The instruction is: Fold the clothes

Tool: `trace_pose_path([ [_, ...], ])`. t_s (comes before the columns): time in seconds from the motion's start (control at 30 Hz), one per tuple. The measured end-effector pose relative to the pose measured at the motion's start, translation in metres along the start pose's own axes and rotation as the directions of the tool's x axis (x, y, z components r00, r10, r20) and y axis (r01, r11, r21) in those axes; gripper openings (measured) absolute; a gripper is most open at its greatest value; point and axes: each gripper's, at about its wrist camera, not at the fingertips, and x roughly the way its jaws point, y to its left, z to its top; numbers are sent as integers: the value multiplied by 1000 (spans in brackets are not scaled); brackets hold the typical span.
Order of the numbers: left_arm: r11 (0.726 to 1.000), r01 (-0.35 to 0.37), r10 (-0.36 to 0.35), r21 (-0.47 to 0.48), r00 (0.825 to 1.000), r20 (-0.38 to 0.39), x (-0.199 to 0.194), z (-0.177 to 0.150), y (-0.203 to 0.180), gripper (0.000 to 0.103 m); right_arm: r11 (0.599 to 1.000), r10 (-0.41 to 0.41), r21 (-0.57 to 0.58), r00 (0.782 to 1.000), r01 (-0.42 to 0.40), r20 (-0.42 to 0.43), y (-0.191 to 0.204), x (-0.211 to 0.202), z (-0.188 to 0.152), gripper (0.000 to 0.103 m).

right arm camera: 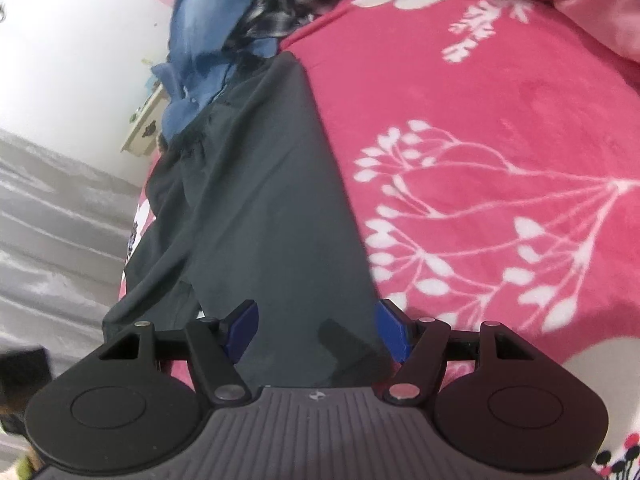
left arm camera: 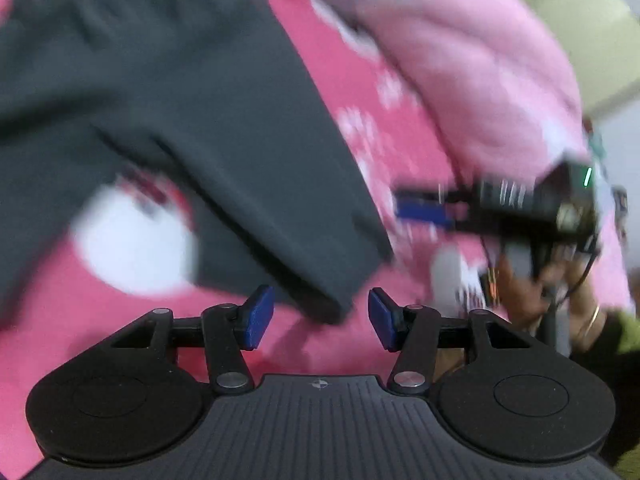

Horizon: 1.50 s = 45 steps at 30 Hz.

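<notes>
- The dark grey garment (right arm camera: pixel 272 216) lies stretched along the pink floral blanket (right arm camera: pixel 500 128) on the bed, its near end between my right hand-held gripper's (right arm camera: pixel 316 332) parted jaws, which are not pressing on it.
- My left hand-held gripper (left arm camera: pixel 320 316) hangs released above the garment's corner, empty.
- Blue jeans (right arm camera: pixel 200 48) and a plaid garment (right arm camera: pixel 280 4) are heaped beyond.

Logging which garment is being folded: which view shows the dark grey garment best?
The right wrist view: the dark grey garment lies sharp and stretched lengthwise on the pink blanket. The left wrist view shows it only blurred, one end near the open left tongs.
</notes>
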Motion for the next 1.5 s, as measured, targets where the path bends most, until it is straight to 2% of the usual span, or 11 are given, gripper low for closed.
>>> trace_pose_path([
  [0.37, 999, -1, 1, -54, 1000, -1, 31, -3, -11, 51, 998, 43, 35, 999, -42, -8, -14, 4, 2, 69],
  [0.47, 994, 1, -3, -111, 1000, -23, 44, -1, -9, 27, 998, 44, 35, 999, -45, 29, -14, -3, 4, 69],
  [0.5, 990, 7, -11, -139, 1000, -28, 45, 1, -8, 9, 998, 44, 33, 998, -45, 47, -14, -7, 5, 69],
  [0.6, 970, 59, -62, -234, 998, -5, 37, 12, -2, 2, 999, 39, 27, 993, -42, 110, -13, -19, 9, 69],
  [0.77, 879, 303, -226, -368, 945, 238, -25, 54, 7, 2, 998, 65, -5, 958, -66, 278, -9, -46, 16, 69],
  [0.93, 820, 399, -250, -412, 895, 369, -59, 76, 21, 2, 982, 118, -177, 931, -59, 345, 6, -58, 10, 72],
  [1.0, 800, 420, -256, -428, 885, 390, -64, 78, 25, 2, 958, 157, -279, 945, -74, 288, 15, -52, -1, 77],
  [1.13, 791, 439, -266, -425, 874, 407, -70, 75, 24, 2, 848, 56, -526, 974, 70, 220, 44, -23, -31, 79],
  [1.27, 793, 444, -274, -418, 872, 406, -72, 73, 21, 2, 723, -58, -662, 972, 197, 226, 60, 9, -51, 78],
  [1.43, 783, 472, -290, -405, 853, 434, -72, 71, 19, 2, 761, -131, -612, 975, 215, 180, 55, 52, -40, 54],
  [1.5, 778, 493, -302, -390, 838, 455, -78, 68, 18, 2, 792, -164, -569, 974, 224, 155, 47, 67, -33, 18],
])
